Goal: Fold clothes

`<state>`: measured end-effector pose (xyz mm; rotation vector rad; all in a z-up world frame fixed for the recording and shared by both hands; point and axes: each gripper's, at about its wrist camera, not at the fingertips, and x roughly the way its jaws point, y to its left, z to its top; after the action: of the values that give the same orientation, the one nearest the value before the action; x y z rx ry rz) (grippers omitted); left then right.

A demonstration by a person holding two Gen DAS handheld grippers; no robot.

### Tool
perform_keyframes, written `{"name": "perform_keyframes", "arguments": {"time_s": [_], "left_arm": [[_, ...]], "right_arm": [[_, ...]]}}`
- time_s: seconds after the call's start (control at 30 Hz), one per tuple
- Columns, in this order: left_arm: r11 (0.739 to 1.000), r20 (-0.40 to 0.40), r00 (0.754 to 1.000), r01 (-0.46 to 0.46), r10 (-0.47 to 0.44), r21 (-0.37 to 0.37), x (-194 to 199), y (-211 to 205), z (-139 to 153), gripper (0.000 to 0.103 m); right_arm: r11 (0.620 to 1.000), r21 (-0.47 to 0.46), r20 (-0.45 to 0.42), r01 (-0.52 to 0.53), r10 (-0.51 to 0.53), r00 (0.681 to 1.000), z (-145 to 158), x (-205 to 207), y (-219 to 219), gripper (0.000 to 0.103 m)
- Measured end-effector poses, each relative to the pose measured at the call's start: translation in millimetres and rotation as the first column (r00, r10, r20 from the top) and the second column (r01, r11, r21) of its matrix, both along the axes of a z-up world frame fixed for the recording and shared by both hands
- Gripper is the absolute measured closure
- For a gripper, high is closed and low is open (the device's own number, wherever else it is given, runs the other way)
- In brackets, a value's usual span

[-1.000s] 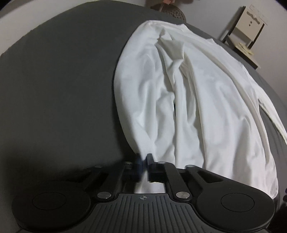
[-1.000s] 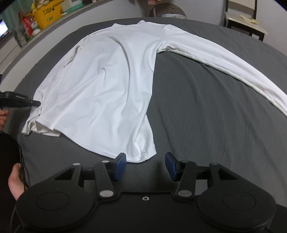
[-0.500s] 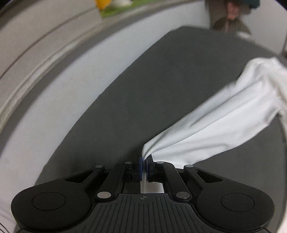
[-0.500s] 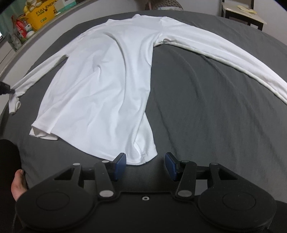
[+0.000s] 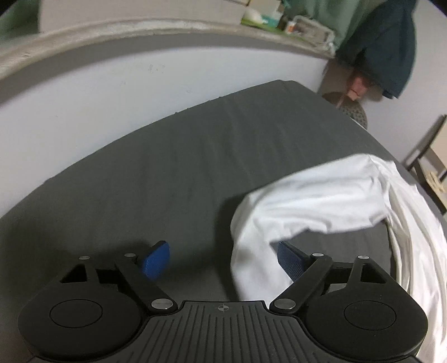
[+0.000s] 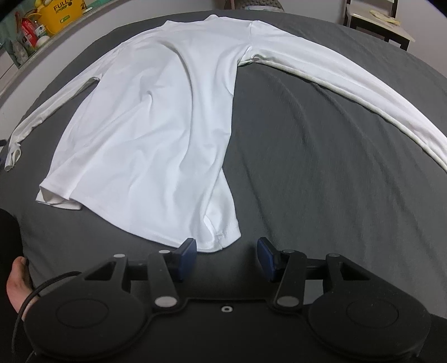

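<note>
Closest to you, your right gripper (image 6: 226,255) hangs with its blue pads partly apart and nothing between them; the hem corner of the white long-sleeved knit shirt (image 6: 167,117) lies just ahead of the left-hand pad, untouched. Your left gripper (image 5: 223,259) has just been opening and now stands wide; the shirt's white sleeve cuff (image 5: 252,259) lies loose between the pads, close to the right-hand one, and neither pad presses on it, so count it as released.

As for progress, I judge you are only at the spreading-out stage. The shirt lies flat on the dark grey bed sheet (image 6: 321,156), collar away from you, one sleeve drawn out to each side. No fold has been made: both sleeves remain to be brought in and the body doubled over. Some creases run down the torso and the hem's left corner is turned under.

For room, bare sheet opens to the right of the torso under the long right sleeve (image 6: 349,83), and plenty beyond the left cuff. Farther off, mind the sheet's edge against the pale wall (image 5: 139,83) with its cluttered ledge above, and the small wooden side table (image 6: 377,19) at the far corner.
</note>
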<state>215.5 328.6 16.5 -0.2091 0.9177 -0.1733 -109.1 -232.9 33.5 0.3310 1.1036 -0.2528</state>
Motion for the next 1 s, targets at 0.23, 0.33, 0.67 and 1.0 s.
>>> {"name": "perform_keyframes", "arguments": {"time_s": [0.23,0.33,0.67,1.0], "left_arm": [[0.997,-0.005,0.998,0.068,-0.068,0.039,-10.9,-11.6,-2.6,0.083],[0.996,0.015,0.999,0.037,-0.038,0.079,-5.8,-17.5,0.1,0.101],[0.945,0.090,0.985,-0.165,0.146,0.282,9.6,32.8,44.1,0.100],[0.947,0.202,0.971,0.059,-0.127,0.316,-45.4,-14.9,19.0,0.024]], "right_arm": [[0.999,-0.038,-0.007,-0.006,0.006,1.000,1.6,-0.7,3.9,0.056],[0.999,-0.038,-0.007,-0.001,0.001,1.000,2.2,-1.5,3.0,0.055],[0.999,-0.052,-0.026,-0.003,0.002,1.000,0.8,0.7,3.1,0.053],[0.998,-0.059,-0.045,-0.009,0.006,0.999,-0.9,2.4,3.6,0.052]]}}
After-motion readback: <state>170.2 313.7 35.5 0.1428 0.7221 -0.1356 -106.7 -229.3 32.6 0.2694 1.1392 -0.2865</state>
